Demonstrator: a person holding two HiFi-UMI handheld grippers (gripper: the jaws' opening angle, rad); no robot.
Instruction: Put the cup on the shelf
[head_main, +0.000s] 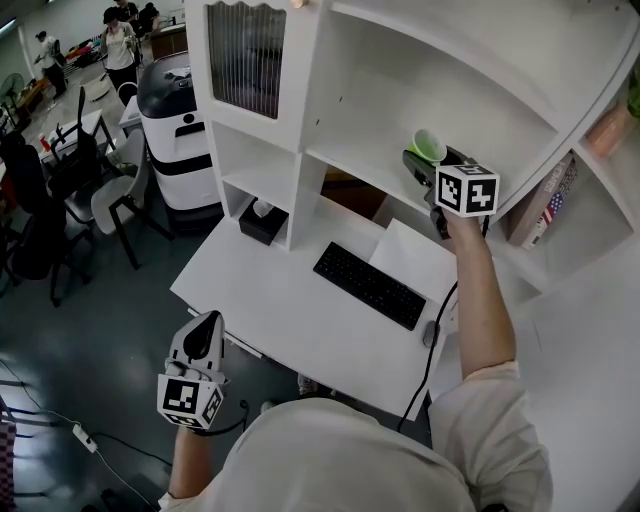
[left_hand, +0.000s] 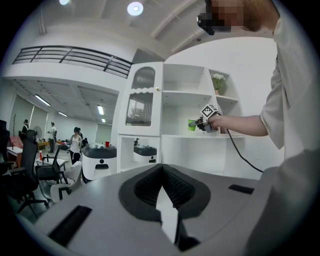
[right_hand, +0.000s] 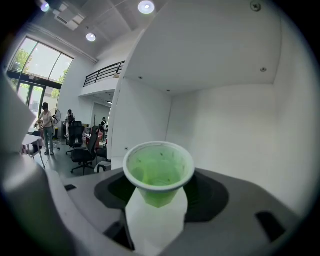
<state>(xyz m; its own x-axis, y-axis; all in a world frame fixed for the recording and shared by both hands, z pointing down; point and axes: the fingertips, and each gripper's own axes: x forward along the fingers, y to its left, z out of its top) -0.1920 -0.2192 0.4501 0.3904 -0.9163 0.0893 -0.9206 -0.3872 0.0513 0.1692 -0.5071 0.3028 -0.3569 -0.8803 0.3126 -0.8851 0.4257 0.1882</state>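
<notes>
A green plastic cup (head_main: 428, 145) is inside the open middle compartment of the white shelf (head_main: 470, 110). My right gripper (head_main: 421, 162) reaches into that compartment and is shut on the cup. In the right gripper view the cup (right_hand: 158, 175) stands upright between the jaws, mouth up and empty, with the white shelf floor (right_hand: 155, 225) just below it. The left gripper view shows the cup (left_hand: 192, 124) small and far off. My left gripper (head_main: 207, 325) hangs low at the desk's front left edge, shut with nothing in it.
On the white desk (head_main: 280, 290) below the shelf lie a black keyboard (head_main: 370, 285) and a mouse (head_main: 430, 333). A black box (head_main: 263, 222) sits in a lower cubby. Books (head_main: 545, 205) stand at the right. A white machine (head_main: 180, 130) and chairs (head_main: 60, 190) stand at the left.
</notes>
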